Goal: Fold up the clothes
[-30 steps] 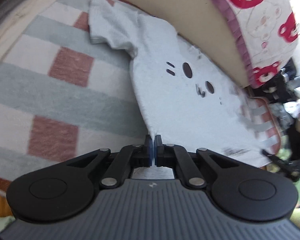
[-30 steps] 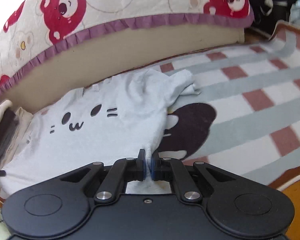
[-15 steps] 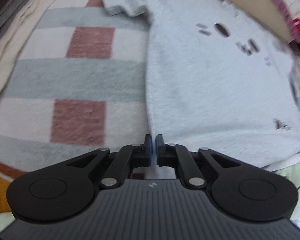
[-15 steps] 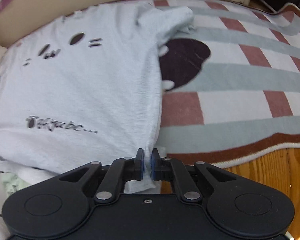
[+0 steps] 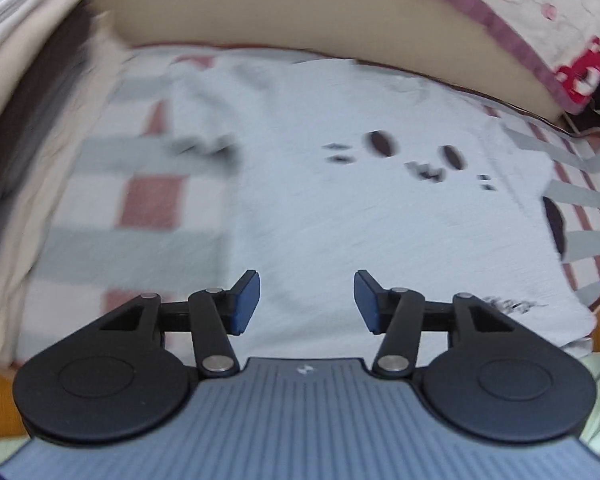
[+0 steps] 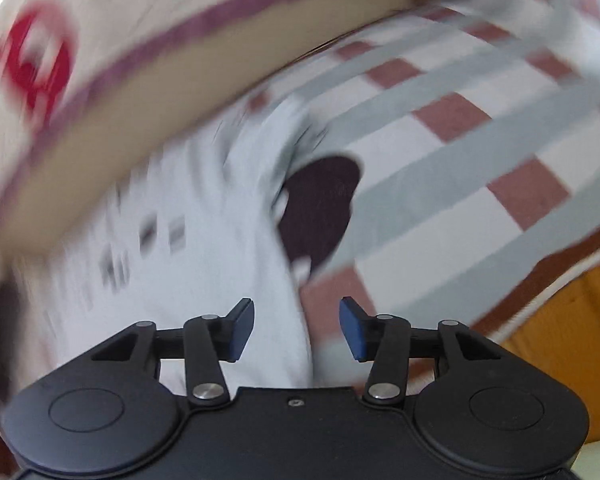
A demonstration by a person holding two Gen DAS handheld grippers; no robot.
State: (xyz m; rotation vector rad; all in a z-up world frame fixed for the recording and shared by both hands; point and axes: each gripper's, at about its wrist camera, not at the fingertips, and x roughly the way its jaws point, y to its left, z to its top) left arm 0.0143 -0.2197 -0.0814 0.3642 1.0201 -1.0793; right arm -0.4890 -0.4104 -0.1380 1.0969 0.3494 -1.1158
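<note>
Checked rug point(image 5: 148, 196) carries cat-face T-shirt point(image 5: 340, 216), flat, unfolded ahead; left tongs point(image 5: 306, 303), right tongs point(image 6: 297, 330) opening, empty.

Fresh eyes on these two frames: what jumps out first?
The pale T-shirt with a cat-face print, spread flat on the checked rug, fills the left view. Both claws, left and right, are opening with nothing between the pads. Behind runs a bed edge with a red bear cover.
</note>
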